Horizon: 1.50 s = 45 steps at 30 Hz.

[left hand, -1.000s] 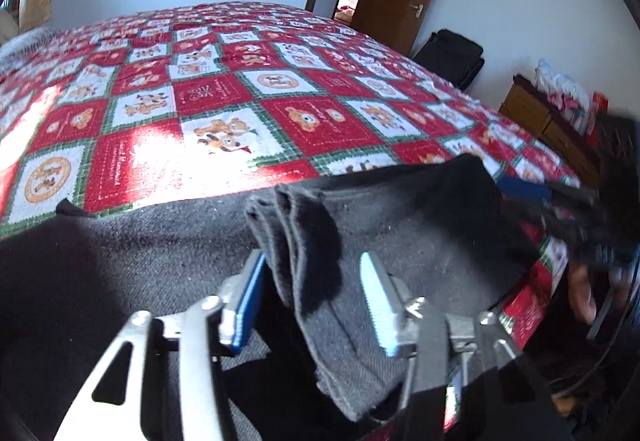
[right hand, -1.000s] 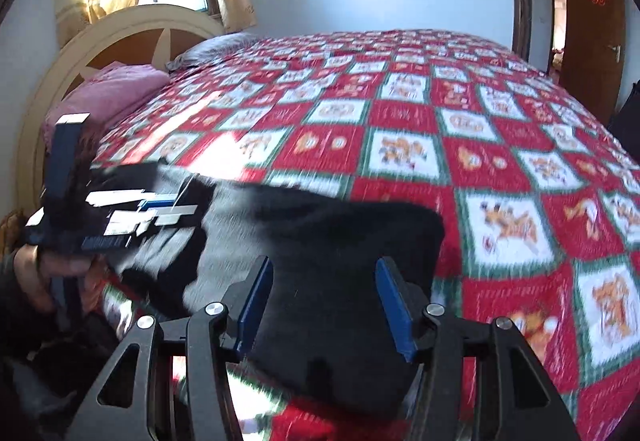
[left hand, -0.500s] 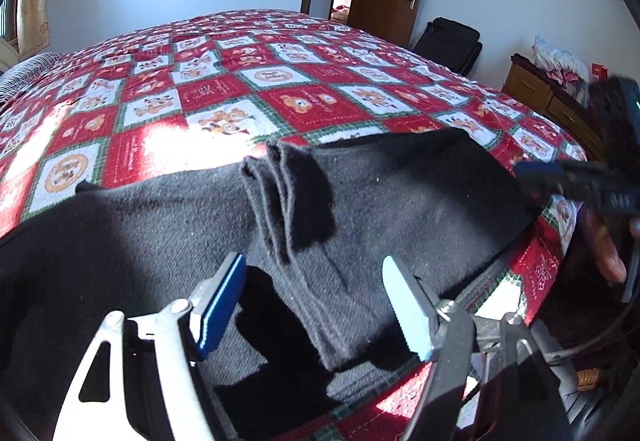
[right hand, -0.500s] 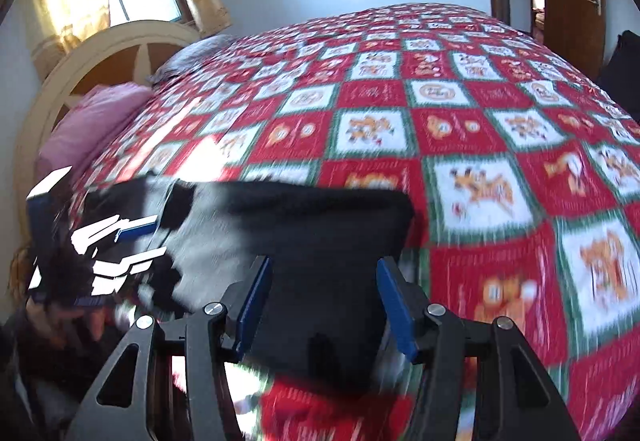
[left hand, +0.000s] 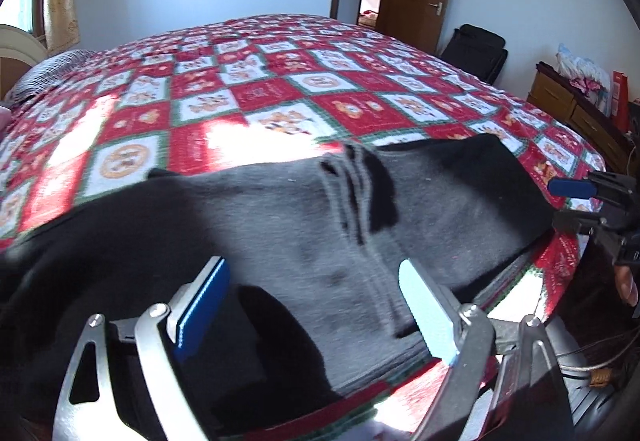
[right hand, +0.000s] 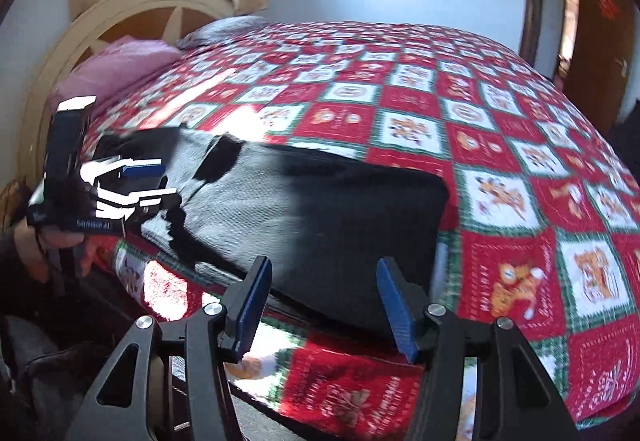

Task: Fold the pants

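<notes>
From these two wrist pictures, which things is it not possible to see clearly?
- Left end of the pants: left wrist view, lost in dark shadow at the frame's edge.
- Fold layers at the near edge: left wrist view, covered by the open left claw.
- Near edge of the pants: right wrist view, motion blur, partly behind the open right claw.
- Bedspread prints: right wrist view, smeared by blur.

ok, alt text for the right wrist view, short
Dark grey pants lie folded near the edge of a bed covered by a red, white and green checked quilt, with the open right gripper hovering over their near edge. At left, the hand-held left gripper reaches over the pants; a pink pillow and arched headboard sit behind.
</notes>
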### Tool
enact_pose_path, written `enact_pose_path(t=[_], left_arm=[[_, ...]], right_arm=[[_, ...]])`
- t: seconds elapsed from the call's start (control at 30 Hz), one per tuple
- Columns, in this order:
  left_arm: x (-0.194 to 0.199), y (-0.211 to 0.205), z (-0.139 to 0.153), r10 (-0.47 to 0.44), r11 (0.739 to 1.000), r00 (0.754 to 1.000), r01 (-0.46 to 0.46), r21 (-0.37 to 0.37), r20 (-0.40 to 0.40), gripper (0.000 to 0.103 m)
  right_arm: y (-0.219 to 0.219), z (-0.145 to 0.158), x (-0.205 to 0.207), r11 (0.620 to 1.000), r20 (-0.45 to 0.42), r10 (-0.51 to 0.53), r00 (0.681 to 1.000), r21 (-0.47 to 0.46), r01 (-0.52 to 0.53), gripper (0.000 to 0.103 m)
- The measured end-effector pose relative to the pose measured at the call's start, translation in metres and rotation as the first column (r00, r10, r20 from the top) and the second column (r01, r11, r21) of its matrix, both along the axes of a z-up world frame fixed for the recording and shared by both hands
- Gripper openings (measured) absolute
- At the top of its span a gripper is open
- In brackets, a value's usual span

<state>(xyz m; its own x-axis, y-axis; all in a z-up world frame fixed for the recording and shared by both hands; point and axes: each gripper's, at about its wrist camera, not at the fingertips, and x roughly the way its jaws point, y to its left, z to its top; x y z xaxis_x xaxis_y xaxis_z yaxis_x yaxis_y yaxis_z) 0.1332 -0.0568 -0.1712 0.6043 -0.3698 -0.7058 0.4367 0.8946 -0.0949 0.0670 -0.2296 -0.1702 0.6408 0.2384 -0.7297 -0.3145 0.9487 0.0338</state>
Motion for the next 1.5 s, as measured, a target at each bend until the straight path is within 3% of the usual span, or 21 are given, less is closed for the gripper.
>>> enact_pose_path(t=[0.07, 0.23, 0.4, 0.53, 0.63, 0.67, 0.73, 0.8, 0.87, 0.93, 0.97, 1.07, 1.13, 1.2, 1.37, 1.5], left_arm=[[0.000, 0.014, 0.003, 0.037, 0.999, 0.999, -0.038, 0.037, 0.018, 0.090], [0.002, 0.054, 0.005, 0.137, 0.986, 0.990, -0.140, 0.088, 0.043, 0.092], [0.003, 0.091, 0.002, 0.216, 0.971, 0.976, -0.219, 0.094, 0.033, 0.092], [0.005, 0.114, 0.000, 0.262, 0.961, 0.965, -0.263, 0.082, 0.026, 0.092], [0.005, 0.132, 0.003, 0.290, 0.953, 0.956, -0.293, 0.083, 0.040, 0.092], [0.004, 0.138, 0.004, 0.300, 0.950, 0.953, -0.303, 0.081, 0.044, 0.092], [0.003, 0.154, 0.004, 0.334, 0.939, 0.941, -0.338, 0.072, 0.052, 0.092], [0.003, 0.173, 0.004, 0.381, 0.922, 0.923, -0.384, 0.058, 0.052, 0.092], [0.002, 0.193, 0.003, 0.425, 0.902, 0.904, -0.427, 0.054, 0.052, 0.092], [0.002, 0.208, 0.000, 0.461, 0.884, 0.885, -0.464, 0.052, 0.054, 0.092], [0.001, 0.216, -0.002, 0.478, 0.876, 0.876, -0.481, 0.046, 0.055, 0.092], [0.001, 0.236, -0.010, 0.525, 0.849, 0.849, -0.527, 0.030, 0.053, 0.093], [0.001, 0.246, -0.017, 0.542, 0.840, 0.839, -0.543, 0.019, 0.042, 0.094], [0.002, 0.251, -0.025, 0.540, 0.842, 0.842, -0.540, 0.002, 0.023, 0.094], [-0.002, 0.255, -0.029, 0.505, 0.863, 0.862, -0.504, -0.044, 0.035, 0.094], [-0.002, 0.253, -0.030, 0.485, 0.872, 0.874, -0.482, -0.087, 0.015, 0.094]], right_arm=[[0.018, -0.004, 0.007, 0.999, 0.003, 0.023, 1.000, -0.029, -0.023, 0.057], [0.059, -0.008, 0.025, 0.997, -0.002, 0.083, 0.997, 0.001, -0.083, 0.057], [0.107, -0.010, 0.036, 0.985, 0.017, 0.172, 0.985, 0.002, -0.172, 0.057], [0.136, -0.038, 0.050, 0.975, -0.106, 0.223, 0.969, 0.027, -0.221, 0.058], [0.151, -0.040, 0.034, 0.958, -0.059, 0.272, 0.961, -0.075, -0.275, 0.063], [0.150, -0.036, 0.033, 0.956, -0.057, 0.286, 0.957, -0.056, -0.289, 0.063], [0.137, -0.022, 0.037, 0.965, -0.025, 0.259, 0.965, 0.044, -0.258, 0.063], [0.121, -0.009, 0.051, 0.981, 0.001, 0.163, 0.987, 0.107, -0.162, 0.063], [0.107, -0.005, 0.072, 0.984, -0.030, 0.067, 0.997, 0.166, -0.061, 0.061], [0.101, -0.007, 0.094, 0.970, -0.082, 0.028, 0.996, 0.242, -0.007, 0.050], [0.102, -0.009, 0.100, 0.966, -0.091, 0.025, 0.996, 0.258, 0.000, 0.041], [0.125, -0.018, 0.104, 0.961, -0.100, 0.095, 0.990, 0.269, -0.065, 0.041], [0.149, -0.028, 0.095, 0.973, -0.063, 0.158, 0.985, 0.178, -0.145, 0.041], [0.160, -0.029, 0.087, 0.981, -0.014, 0.168, 0.986, 0.105, -0.165, 0.041], [0.136, -0.017, 0.083, 0.965, -0.030, 0.150, 0.988, 0.221, -0.140, 0.041], [0.126, -0.018, 0.077, 0.969, -0.020, 0.120, 0.993, 0.218, -0.113, 0.041]])
